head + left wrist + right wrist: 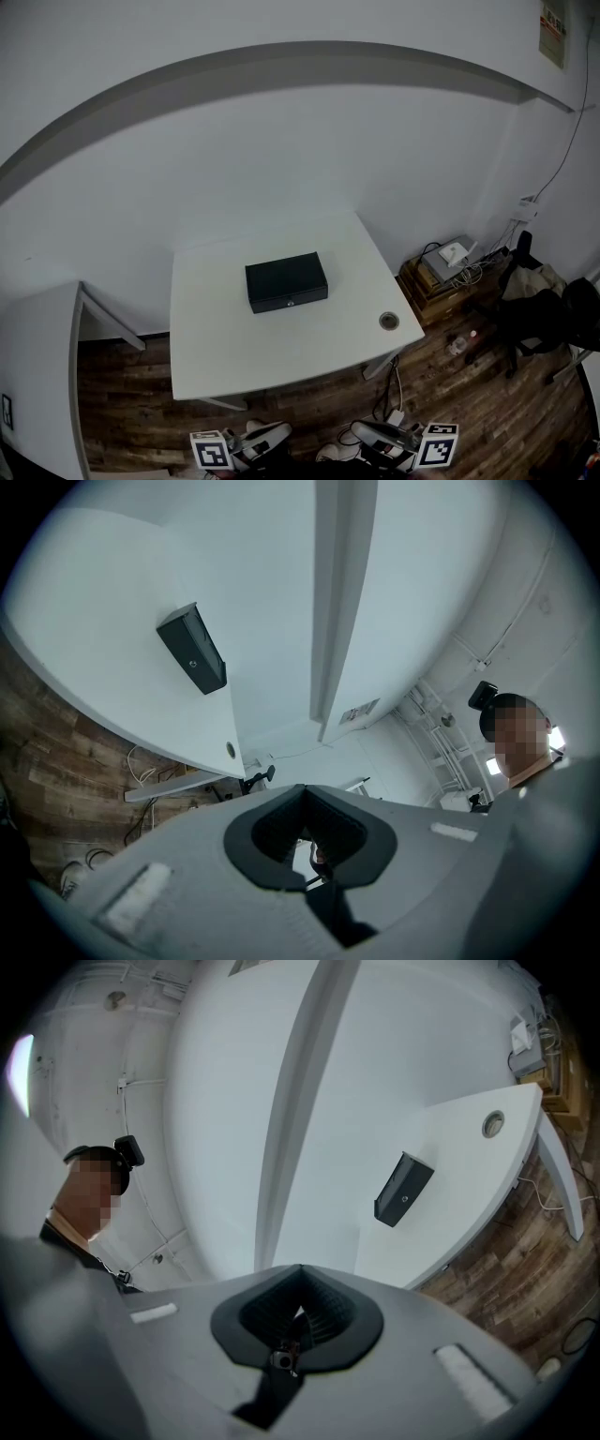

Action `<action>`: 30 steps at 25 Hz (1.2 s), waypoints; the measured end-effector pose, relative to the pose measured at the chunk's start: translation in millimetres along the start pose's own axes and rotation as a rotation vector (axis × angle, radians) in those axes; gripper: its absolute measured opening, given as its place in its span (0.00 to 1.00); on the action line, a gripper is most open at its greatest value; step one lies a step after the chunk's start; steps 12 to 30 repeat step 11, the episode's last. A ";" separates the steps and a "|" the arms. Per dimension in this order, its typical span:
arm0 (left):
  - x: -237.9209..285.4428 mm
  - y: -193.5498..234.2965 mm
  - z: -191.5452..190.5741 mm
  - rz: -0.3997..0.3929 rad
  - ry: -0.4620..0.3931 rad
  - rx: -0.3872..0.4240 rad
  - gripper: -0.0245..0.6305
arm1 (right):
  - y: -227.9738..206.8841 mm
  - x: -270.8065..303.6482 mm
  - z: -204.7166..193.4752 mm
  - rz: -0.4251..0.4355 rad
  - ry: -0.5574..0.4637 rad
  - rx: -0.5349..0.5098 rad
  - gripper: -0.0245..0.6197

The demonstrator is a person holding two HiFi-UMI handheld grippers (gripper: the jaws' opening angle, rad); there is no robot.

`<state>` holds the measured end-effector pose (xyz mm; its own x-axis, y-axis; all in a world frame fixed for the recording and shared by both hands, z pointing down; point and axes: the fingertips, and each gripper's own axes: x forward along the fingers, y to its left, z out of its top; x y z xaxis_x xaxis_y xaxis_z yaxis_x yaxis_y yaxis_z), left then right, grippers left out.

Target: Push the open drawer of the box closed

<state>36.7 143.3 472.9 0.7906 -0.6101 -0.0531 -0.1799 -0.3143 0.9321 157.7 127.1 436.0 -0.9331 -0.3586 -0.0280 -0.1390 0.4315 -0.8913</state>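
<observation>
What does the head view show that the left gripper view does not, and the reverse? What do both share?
Only the head view: the right gripper and a second table at the left edge. Only the left gripper view: a person and, close up, the left gripper with jaws shut on nothing. Both: the white table, the black box on it, the round hole in the table, the wooden floor.

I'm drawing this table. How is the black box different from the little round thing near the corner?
The black box is rectangular and much bigger; the round grommet is a small grey ring. The black box stands up near the middle of the white table; the round grommet sits flush by its right front corner. Both are on one tabletop.
</observation>
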 end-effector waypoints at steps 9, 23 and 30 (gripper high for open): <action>4.1 -1.9 13.6 0.007 0.016 0.030 0.04 | -3.0 -3.7 -4.4 -0.009 -0.014 0.031 0.04; 7.5 -6.1 15.9 -0.004 0.003 0.028 0.04 | -3.2 -3.6 -2.7 -0.011 -0.015 0.034 0.04; 7.5 -6.1 15.9 -0.004 0.003 0.028 0.04 | -3.2 -3.6 -2.7 -0.011 -0.015 0.034 0.04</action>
